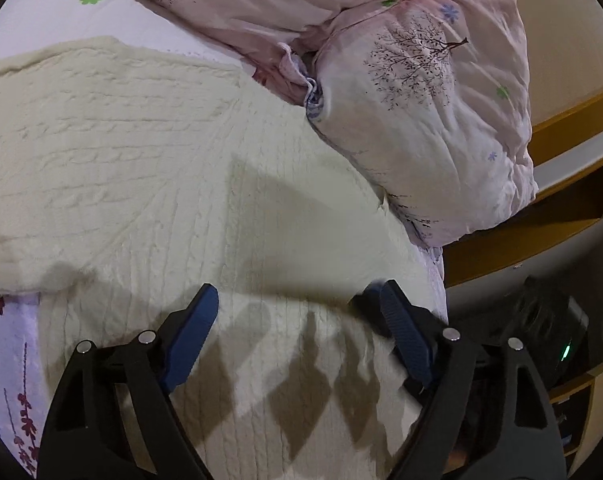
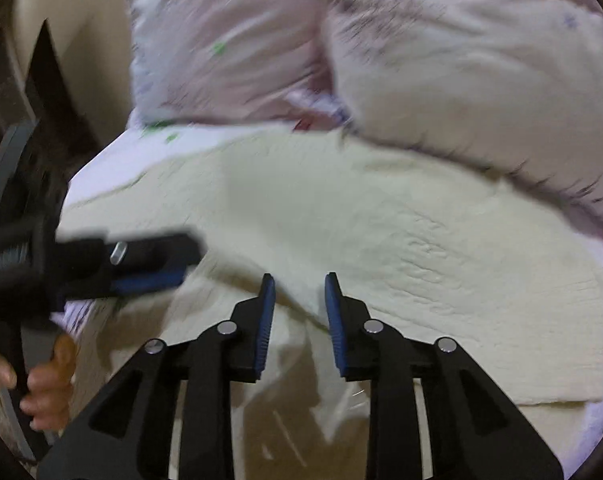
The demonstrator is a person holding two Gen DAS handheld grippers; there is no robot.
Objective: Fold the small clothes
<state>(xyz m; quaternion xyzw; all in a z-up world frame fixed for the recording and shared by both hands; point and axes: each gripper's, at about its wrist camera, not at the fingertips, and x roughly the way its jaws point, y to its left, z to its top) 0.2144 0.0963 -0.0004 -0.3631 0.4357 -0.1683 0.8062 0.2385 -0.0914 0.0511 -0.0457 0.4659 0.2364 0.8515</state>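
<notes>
Lying flat on floral bedsheet [image 1: 9, 320]: cream cable-knit sweater [image 1: 149, 152], soft, limp, light; best pinched at hem edge. Left gripper [image 1: 293, 300] wide, empty. Right gripper [image 2: 299, 284] narrow gap, empty.

cream cable-knit garment [image 1: 149, 152]: 1, ahead of claws | pink floral pillows [image 1: 433, 120]: 2, beyond | black blue-padded grippers [image 2: 299, 312]: 2
</notes>
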